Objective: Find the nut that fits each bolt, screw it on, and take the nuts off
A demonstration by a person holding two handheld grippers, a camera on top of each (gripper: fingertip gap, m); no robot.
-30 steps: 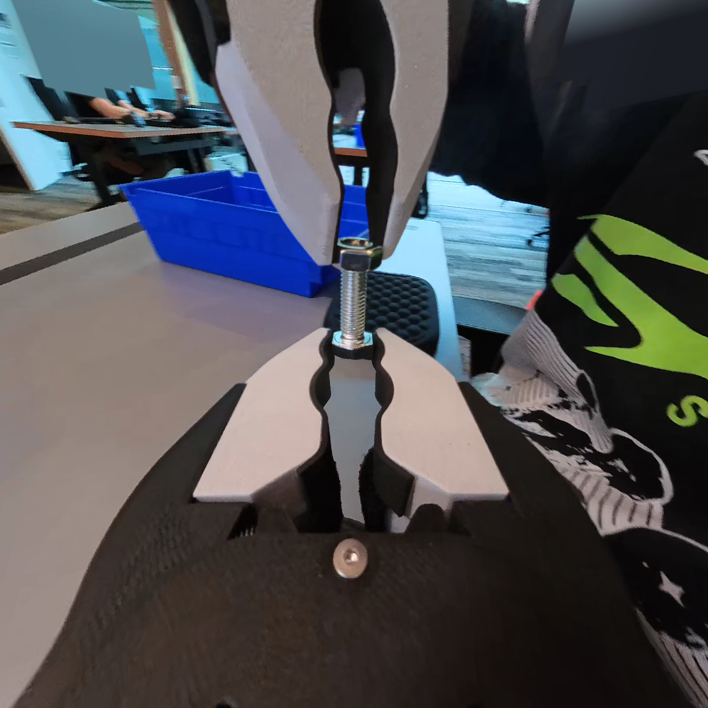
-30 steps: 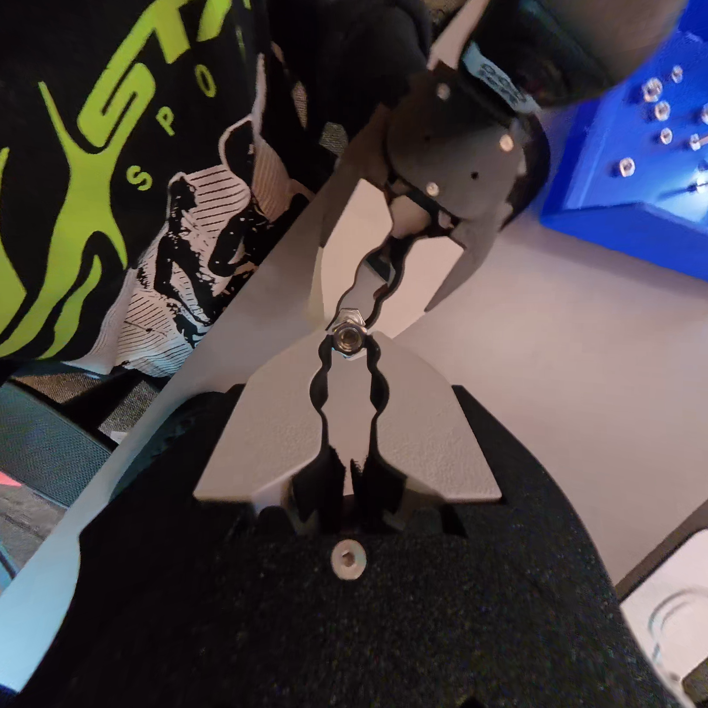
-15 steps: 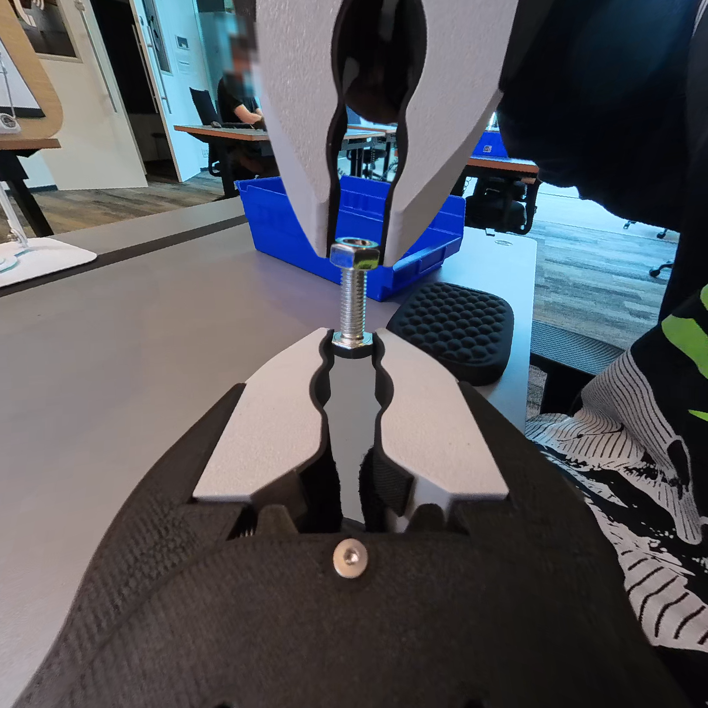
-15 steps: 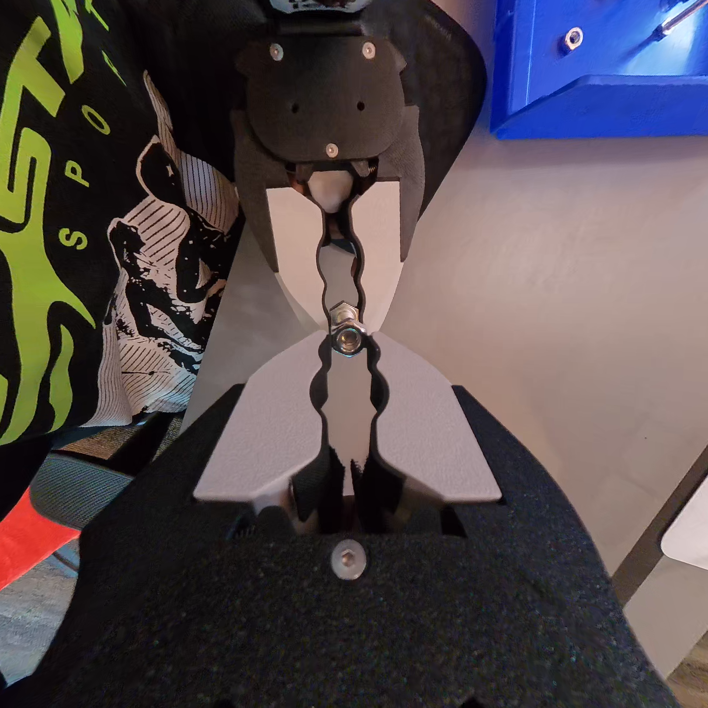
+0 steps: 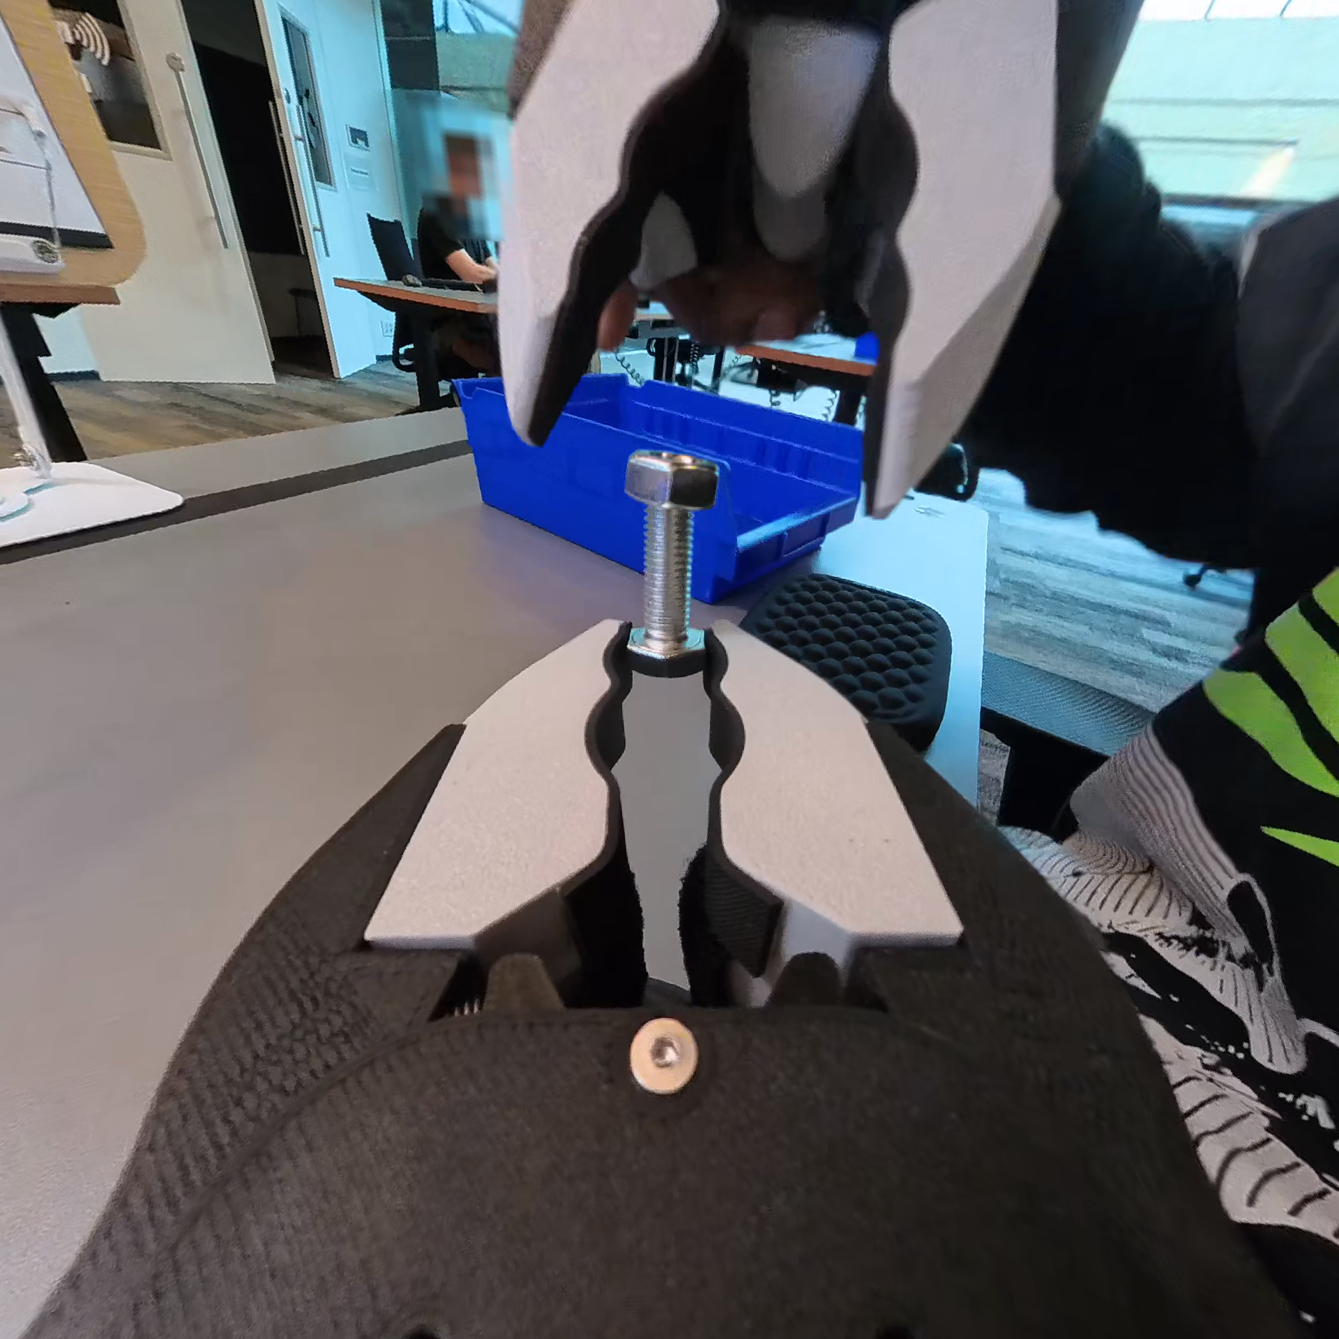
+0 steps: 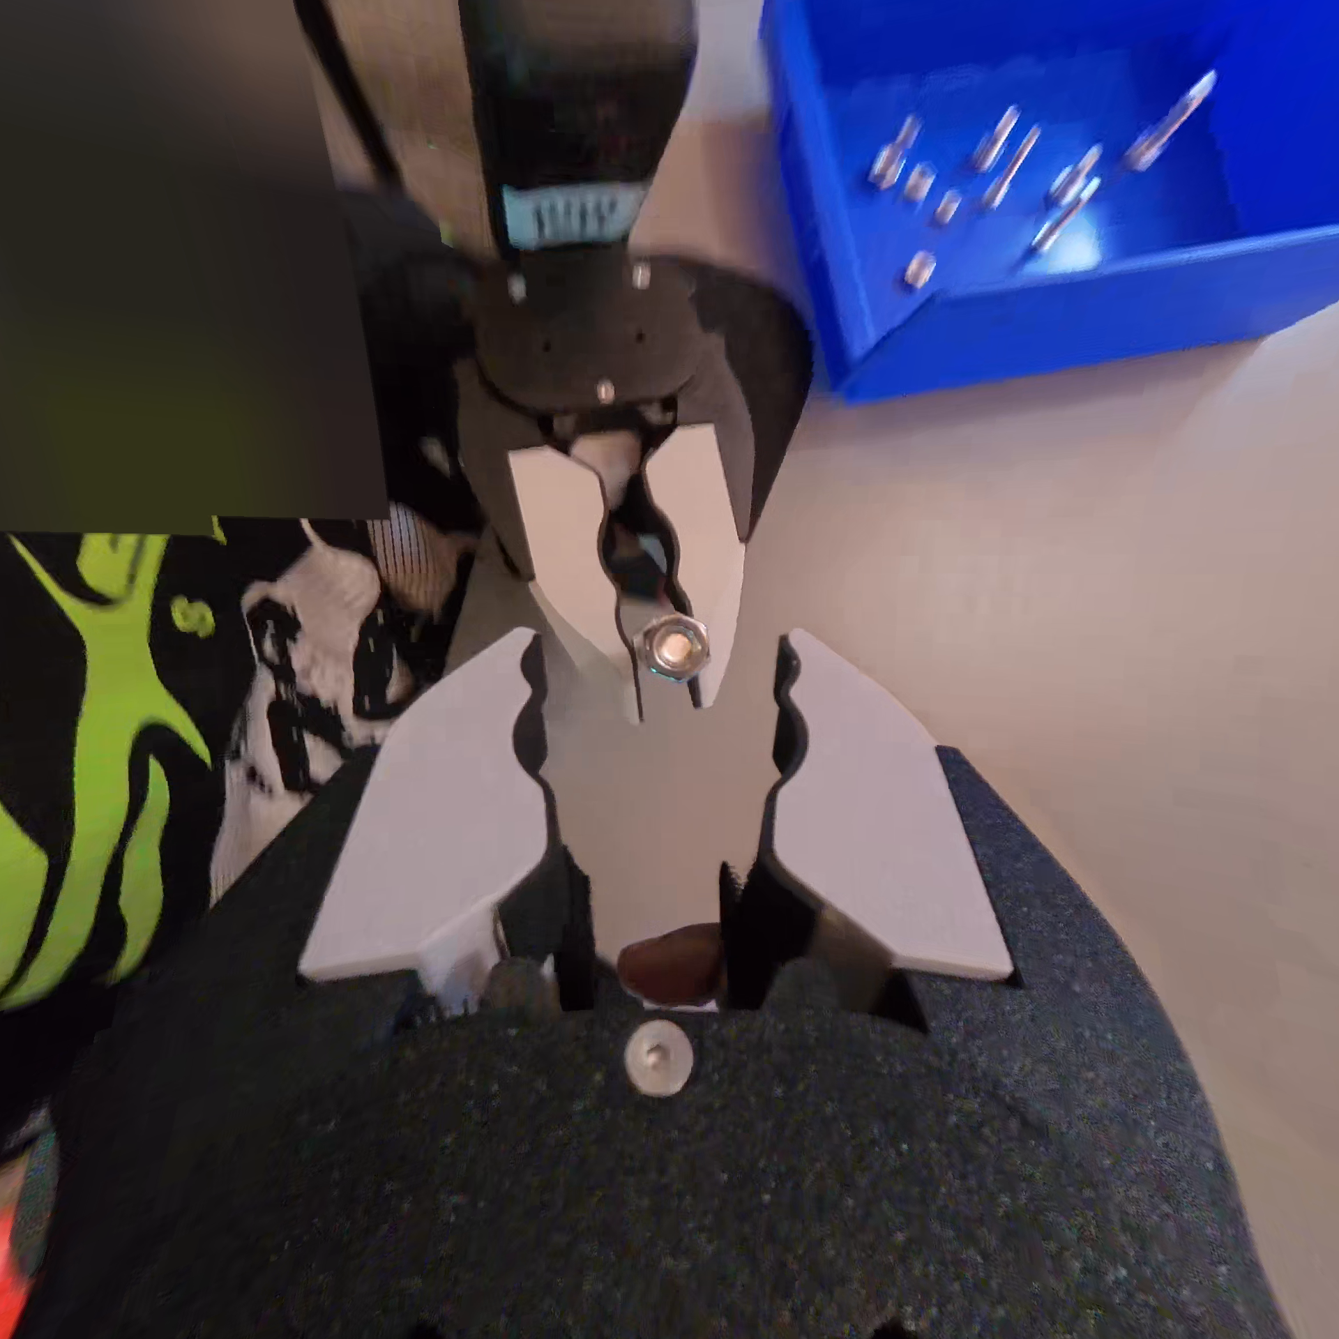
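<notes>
My left gripper [image 5: 666, 645] is shut on a silver hex nut [image 5: 665, 641]. A silver bolt [image 5: 670, 558] is threaded into the nut and stands upright from it, hex head on top. My right gripper [image 5: 708, 471] hangs above the bolt head with its jaws wide open, and its fingers [image 5: 551, 290] touch nothing. In the right wrist view my open right gripper [image 6: 659, 641] looks down on the bolt head [image 6: 670, 647], which sits between the left gripper's [image 6: 670, 699] fingertips. The nut is hidden under the head there.
A blue bin [image 5: 761, 464] stands on the grey table [image 5: 253, 652] behind the bolt and holds several loose bolts and nuts [image 6: 1014, 167]. A black dimpled pad [image 5: 855, 645] lies at the table's right edge. A white stand base [image 5: 72, 500] is far left. The person's patterned shirt [image 5: 1268, 724] is right.
My right gripper was shut on the bolt head; it has opened wide and lifted off it. The left gripper keeps its hold on the nut.
</notes>
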